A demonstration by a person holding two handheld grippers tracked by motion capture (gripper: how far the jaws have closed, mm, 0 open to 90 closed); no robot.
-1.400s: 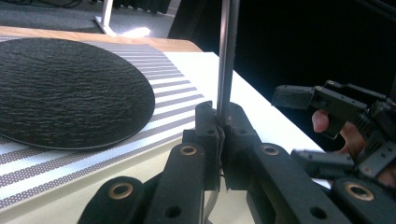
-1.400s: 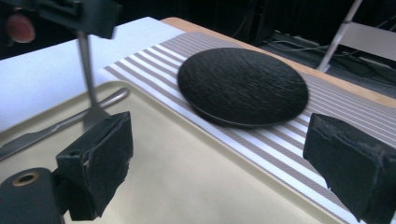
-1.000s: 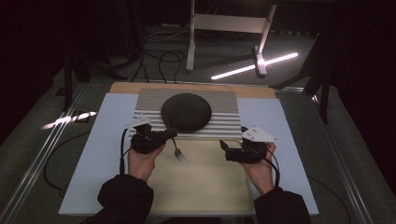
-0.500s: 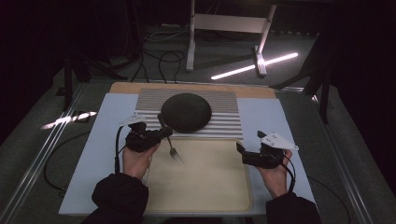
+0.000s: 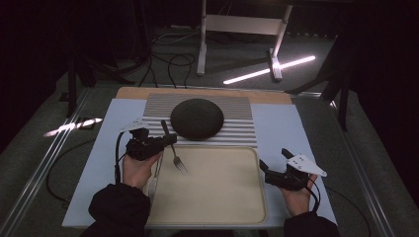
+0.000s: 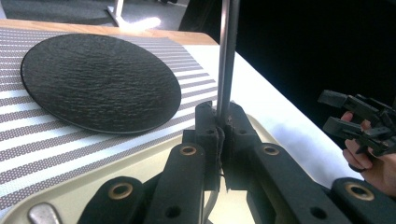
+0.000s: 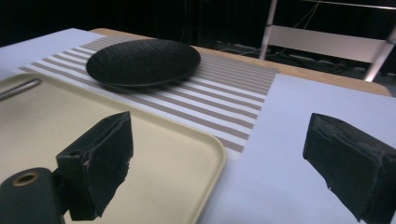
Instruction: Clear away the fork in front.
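No readable labels anywhere; the left hand-held gripper (image 6: 219,135) is clamped tight on one slim shiny metal fork (image 5: 174,148), held over the left edge of the smooth cream tray (image 5: 247,207). The right hand-held gripper (image 7: 219,163) is gaping wide with nothing in it, hanging over the tray's right rim. There's one round, pebbly black plate (image 5: 197,118) on a striped mat (image 5: 237,131) behind the tray.

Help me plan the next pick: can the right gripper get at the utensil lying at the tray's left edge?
Probably not directly: the left gripper, shut on the fork, hangs beside that utensil, across the tray from the right gripper.
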